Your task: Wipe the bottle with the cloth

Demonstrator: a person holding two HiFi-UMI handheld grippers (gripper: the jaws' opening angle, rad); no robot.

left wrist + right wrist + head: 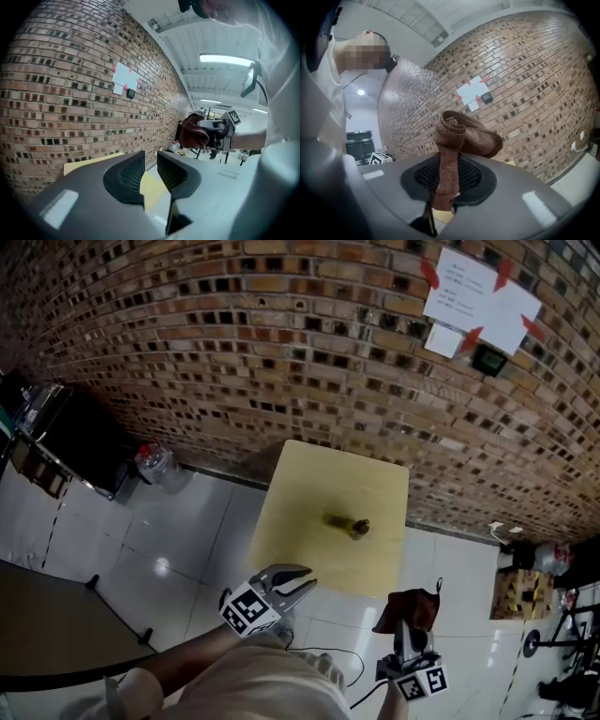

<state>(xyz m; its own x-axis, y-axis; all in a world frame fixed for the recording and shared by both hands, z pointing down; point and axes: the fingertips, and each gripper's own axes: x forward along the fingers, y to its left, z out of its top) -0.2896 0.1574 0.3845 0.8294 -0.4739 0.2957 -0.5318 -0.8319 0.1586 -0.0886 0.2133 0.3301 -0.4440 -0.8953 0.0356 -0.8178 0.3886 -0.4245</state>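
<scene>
A small dark bottle (349, 522) lies on its side on the yellow table (309, 484), which stands against the brick wall. Both grippers hover over the white floor short of the table's near edge. My left gripper (298, 579) (151, 164) is open by a narrow gap with nothing between its jaws. My right gripper (410, 629) (449, 176) is shut on a brown cloth (411, 607) (461, 136), which bunches up above the jaws. The left gripper view also shows that cloth (193, 132) off to the right. The bottle is not visible in either gripper view.
Papers (478, 301) are taped to the brick wall. A dark cabinet (66, 442) and a plastic bag (155, 463) stand at the left, a dark tabletop (47, 624) at the lower left. Boxes and clutter (534, 577) sit at the right. A cable (328, 652) lies on the floor.
</scene>
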